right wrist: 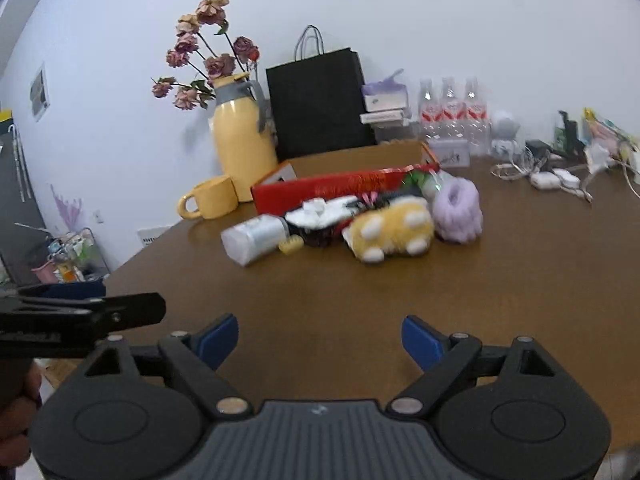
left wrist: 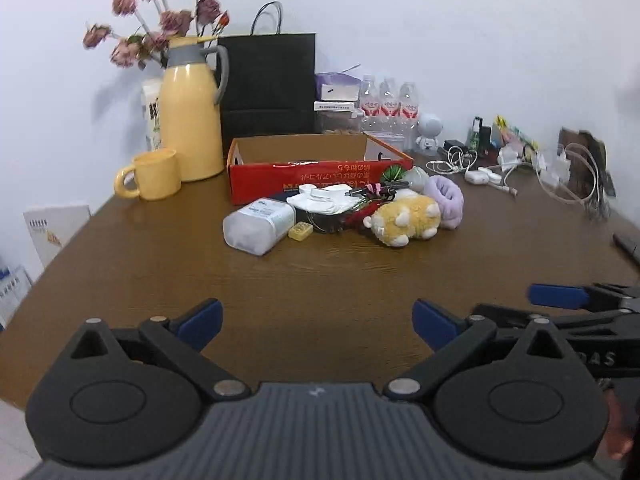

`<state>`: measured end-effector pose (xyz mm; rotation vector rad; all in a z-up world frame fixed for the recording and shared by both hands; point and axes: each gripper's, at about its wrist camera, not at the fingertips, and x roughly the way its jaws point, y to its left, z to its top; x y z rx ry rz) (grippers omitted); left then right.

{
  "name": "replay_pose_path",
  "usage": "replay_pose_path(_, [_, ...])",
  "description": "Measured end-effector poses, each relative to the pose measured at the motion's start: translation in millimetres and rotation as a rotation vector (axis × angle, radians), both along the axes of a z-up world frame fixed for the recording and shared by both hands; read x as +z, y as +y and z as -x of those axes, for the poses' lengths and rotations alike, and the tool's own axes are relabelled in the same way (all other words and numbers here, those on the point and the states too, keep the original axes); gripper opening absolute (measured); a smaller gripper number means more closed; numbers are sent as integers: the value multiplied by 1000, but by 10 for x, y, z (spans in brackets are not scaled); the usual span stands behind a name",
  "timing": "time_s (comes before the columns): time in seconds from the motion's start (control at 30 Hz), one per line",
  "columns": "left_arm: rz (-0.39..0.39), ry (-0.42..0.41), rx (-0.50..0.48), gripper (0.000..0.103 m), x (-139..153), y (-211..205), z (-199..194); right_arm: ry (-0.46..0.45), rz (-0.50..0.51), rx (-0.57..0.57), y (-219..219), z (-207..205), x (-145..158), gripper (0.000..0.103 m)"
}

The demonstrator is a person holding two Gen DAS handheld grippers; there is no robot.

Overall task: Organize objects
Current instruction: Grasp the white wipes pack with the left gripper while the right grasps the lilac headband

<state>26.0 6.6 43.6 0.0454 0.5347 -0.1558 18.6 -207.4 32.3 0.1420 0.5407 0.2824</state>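
A pile of small things lies mid-table in front of an open red cardboard box (left wrist: 320, 174): a yellow plush toy (left wrist: 404, 220), a fluffy purple ring (left wrist: 446, 196), a clear plastic container (left wrist: 258, 224) on its side, a small yellow block (left wrist: 300, 231) and white cloth (left wrist: 320, 200). My left gripper (left wrist: 318, 320) hangs open over bare table, well short of the pile, with nothing between its fingers. My right gripper (right wrist: 320, 340) is open and empty too, at about the same distance from the plush toy (right wrist: 390, 232) and the red box (right wrist: 340, 188).
A yellow jug (left wrist: 192, 120) with flowers and a yellow mug (left wrist: 154, 174) stand at the back left. A black paper bag (left wrist: 268, 84), water bottles (left wrist: 388, 108) and tangled cables (left wrist: 520, 168) line the back. The table's left edge (left wrist: 52, 264) is near.
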Motion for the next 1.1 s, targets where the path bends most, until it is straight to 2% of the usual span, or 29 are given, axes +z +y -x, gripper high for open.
replay_pose_path(0.13, [63, -18, 2, 103, 134, 63, -63, -8, 47, -61, -119, 22, 108, 88])
replay_pose_path(0.17, [83, -29, -1, 103, 184, 96, -90, -54, 36, -88, -183, 22, 228, 89])
replay_pose_path(0.2, [93, -51, -7, 103, 217, 125, -132, -129, 0, -103, -258, 54, 300, 94])
replay_pose_path(0.23, [91, -70, -10, 103, 208, 132, -172, -216, -61, -120, -340, 77, 282, 103])
replay_pose_path(0.27, [75, -79, -7, 103, 166, 141, -265, -267, -125, -148, -403, 61, 188, 103])
replay_pose_path(0.3, [57, -67, 4, 103, 104, 147, -390, -199, -126, -174, -421, -59, 79, 103])
replay_pose_path(0.33, [59, -45, 4, 103, 31, 170, -516, -31, -74, -178, -397, -298, -47, 102])
replay_pose_path(0.37, [90, -17, -11, 103, -49, 223, -665, 53, -56, -168, -396, -468, -151, 96])
replay_pose_path(0.4, [117, 3, -17, 103, -106, 272, -776, 81, -58, -167, -420, -590, -227, 72])
replay_pose_path(0.43, [129, 23, -13, 103, -157, 310, -906, 84, -64, -191, -460, -713, -268, 63])
replay_pose_path(0.5, [100, 24, 22, 103, -233, 351, -1171, 58, -10, -226, -480, -947, -256, 65])
replay_pose_path(0.6, [-24, -11, 47, 103, -331, 328, -1587, -30, 141, -257, -438, -1341, -184, 65])
replay_pose_path(0.67, [-103, -20, 28, 103, -429, 305, -1863, -47, 169, -232, -474, -1651, -153, 65])
replay_pose_path(0.73, [-161, 14, -1, 103, -534, 287, -2133, -36, 170, -226, -540, -1984, -126, 65])
replay_pose_path(0.8, [-174, 61, -29, 103, -604, 316, -2368, -26, 176, -211, -559, -2283, -127, 65])
replay_pose_path(0.9, [-144, 103, -69, 99, -650, 399, -2541, 18, 198, -202, -527, -2614, -216, 64])
replay_pose_path(0.97, [-132, 123, -89, 83, -673, 425, -2566, 68, 189, -211, -531, -2753, -300, 62])
replay_pose_path(1.03, [-120, 149, -82, 68, -692, 434, -2549, 68, 143, -222, -572, -2747, -336, 51])
replay_pose_path(1.07, [-123, 155, -64, 67, -697, 430, -2521, 70, 127, -226, -599, -2740, -336, 45])
replay_pose_path(1.1, [-124, 157, -53, 67, -686, 423, -2480, 70, 115, -225, -615, -2706, -316, 28])
